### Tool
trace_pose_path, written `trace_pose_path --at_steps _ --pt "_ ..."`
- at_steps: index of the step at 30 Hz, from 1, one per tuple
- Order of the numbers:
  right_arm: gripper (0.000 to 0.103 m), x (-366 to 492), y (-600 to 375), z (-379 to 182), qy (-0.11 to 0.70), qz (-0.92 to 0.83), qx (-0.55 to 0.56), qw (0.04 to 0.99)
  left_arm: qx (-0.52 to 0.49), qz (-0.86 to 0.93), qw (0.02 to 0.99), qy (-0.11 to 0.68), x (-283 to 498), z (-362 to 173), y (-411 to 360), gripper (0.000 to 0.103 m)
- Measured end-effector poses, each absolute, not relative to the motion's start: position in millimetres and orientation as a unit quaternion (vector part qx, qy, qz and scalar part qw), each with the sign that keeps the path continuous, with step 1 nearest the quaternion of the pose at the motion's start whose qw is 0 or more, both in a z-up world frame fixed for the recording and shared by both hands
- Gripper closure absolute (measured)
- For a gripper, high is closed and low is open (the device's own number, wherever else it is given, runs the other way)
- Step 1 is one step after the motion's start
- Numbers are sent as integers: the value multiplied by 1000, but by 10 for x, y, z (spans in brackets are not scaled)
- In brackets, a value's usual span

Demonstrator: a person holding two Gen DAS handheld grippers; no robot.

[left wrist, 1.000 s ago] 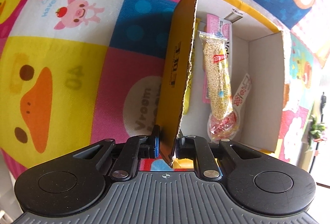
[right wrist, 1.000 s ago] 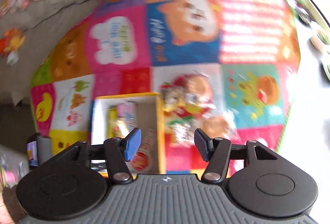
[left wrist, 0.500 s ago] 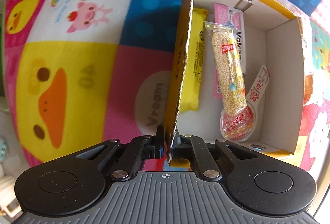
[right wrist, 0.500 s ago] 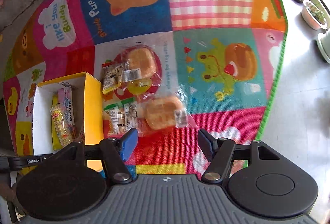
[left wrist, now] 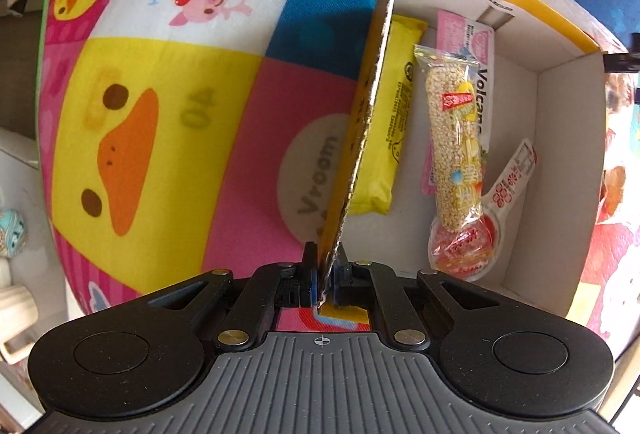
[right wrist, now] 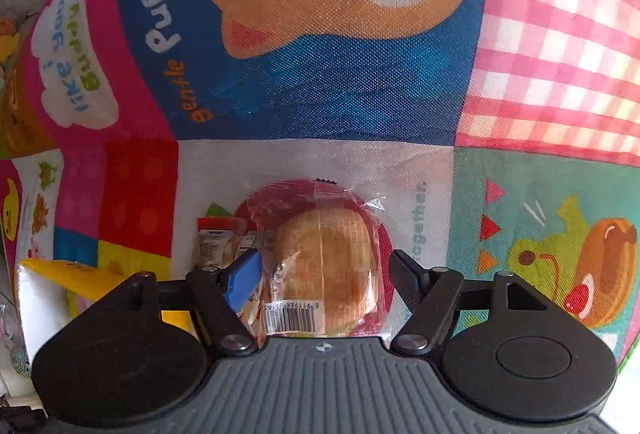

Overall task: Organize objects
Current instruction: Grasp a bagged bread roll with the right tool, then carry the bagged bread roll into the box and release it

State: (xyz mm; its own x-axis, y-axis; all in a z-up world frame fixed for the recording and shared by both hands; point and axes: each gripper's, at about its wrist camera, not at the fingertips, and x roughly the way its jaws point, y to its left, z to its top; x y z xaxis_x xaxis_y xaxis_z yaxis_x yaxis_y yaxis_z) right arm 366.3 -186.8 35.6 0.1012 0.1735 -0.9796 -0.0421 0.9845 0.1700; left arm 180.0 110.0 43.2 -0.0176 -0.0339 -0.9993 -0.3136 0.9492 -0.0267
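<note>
Two fingers of the right gripper (right wrist: 324, 270) opening around the wrapped bun (right wrist: 324, 270) — not touching, bare mat (right wrist: 320, 94) above. Left gripper (left wrist: 326, 280) pinches the box (left wrist: 560, 174) wall, low centre — snacks right.

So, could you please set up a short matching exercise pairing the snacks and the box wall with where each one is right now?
Things:
1. wrapped round bun
2. yellow cardboard box wall
3. long sesame stick packet
4. flat yellow snack packet

Places:
A. lies across the other packets in the box
B. on the mat, between the opening right gripper jaws
C. pinched by the left gripper
D. inside, against the held wall

Pairs: 1-B, 2-C, 3-A, 4-D
</note>
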Motion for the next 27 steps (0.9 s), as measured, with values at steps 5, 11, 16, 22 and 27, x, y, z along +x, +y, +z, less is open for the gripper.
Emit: trace_pose_path --at_steps 5,11,16,22,27 --pt "42 3587 -1887 264 673 76 43 734 -128 104 686 708 1742 474 1113 95" --pt "51 3230 -2178 571 654 63 81 749 -112 95 687 712 1768 450 1058 95" --pt "51 2633 -2510 1159 613 46 144 776 -93 67 696 709 1846 435 1005 95" --pt "51 1897 -2700 1792 578 -10 162 800 -76 25 720 690 2039 463 987 95" --pt "51 1430 -2605 2196 567 -22 164 807 -78 7 724 685 2052 479 1059 95"
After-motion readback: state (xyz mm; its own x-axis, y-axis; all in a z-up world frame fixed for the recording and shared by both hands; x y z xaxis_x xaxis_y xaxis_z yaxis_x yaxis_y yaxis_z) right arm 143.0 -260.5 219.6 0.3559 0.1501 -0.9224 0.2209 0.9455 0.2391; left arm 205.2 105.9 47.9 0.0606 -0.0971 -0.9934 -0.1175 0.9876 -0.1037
